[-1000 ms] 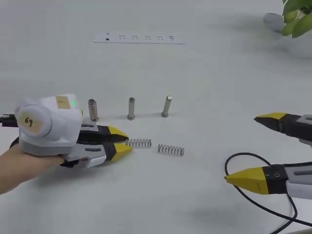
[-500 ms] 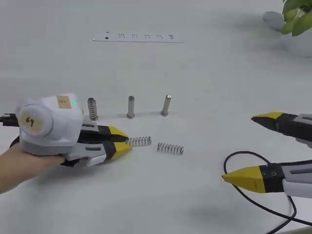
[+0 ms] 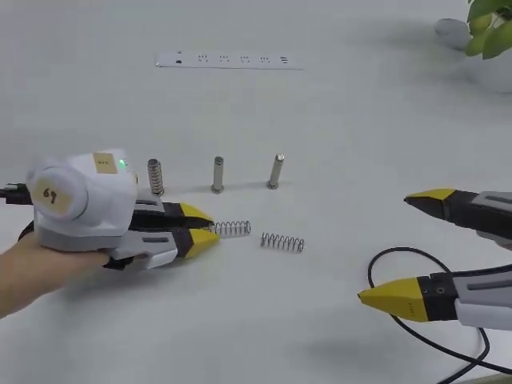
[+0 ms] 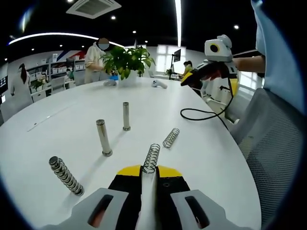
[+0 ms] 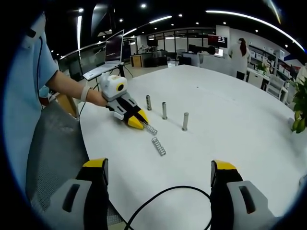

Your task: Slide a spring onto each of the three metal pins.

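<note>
The left gripper (image 3: 210, 228), lower left, was clamped on the end of a spring (image 3: 232, 229). The right gripper (image 3: 385, 247), lower right, gaped wide and empty. A second spring (image 3: 282, 242) lay at centre, below three pins (image 3: 218, 174), the leftmost pin (image 3: 155, 178) already wearing one.

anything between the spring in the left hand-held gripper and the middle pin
Nothing visible: bare table lies between the held spring and the middle pin. The loose spring lies off to one side, and the sprung pin stands apart.
</note>
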Available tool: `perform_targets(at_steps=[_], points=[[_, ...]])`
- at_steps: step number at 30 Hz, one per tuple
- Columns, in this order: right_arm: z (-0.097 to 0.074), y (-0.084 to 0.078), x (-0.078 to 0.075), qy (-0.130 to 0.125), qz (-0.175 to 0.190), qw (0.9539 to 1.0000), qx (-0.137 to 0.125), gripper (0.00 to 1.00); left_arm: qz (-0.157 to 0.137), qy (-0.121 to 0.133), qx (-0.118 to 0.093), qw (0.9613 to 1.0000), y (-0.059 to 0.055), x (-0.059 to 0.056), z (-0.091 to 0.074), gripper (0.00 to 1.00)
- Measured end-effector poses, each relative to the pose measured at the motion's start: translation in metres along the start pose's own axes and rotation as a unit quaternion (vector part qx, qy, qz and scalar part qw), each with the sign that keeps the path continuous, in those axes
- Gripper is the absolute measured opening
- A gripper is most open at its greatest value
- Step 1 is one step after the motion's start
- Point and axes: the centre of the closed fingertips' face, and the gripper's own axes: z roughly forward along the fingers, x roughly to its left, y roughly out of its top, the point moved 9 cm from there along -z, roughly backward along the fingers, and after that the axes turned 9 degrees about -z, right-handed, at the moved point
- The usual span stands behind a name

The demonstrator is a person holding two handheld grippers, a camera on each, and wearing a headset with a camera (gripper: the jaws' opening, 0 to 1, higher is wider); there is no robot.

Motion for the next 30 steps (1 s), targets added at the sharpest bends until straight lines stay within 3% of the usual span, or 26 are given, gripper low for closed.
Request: perform_targets(at_steps=[10, 30], points=[[0.0, 0.003, -0.003, 0.002, 0.003, 1.0, -0.005, 0.86, -0.007, 0.004, -0.009, 0.9999, 0.002, -0.001, -0.004, 0.03], [0.015, 0.021, -0.004, 0.036, -0.019, 0.9991, -0.013, 0.8, 0.003, -0.006, -0.048, 0.9988, 0.026, -0.018, -0.022, 0.03]])
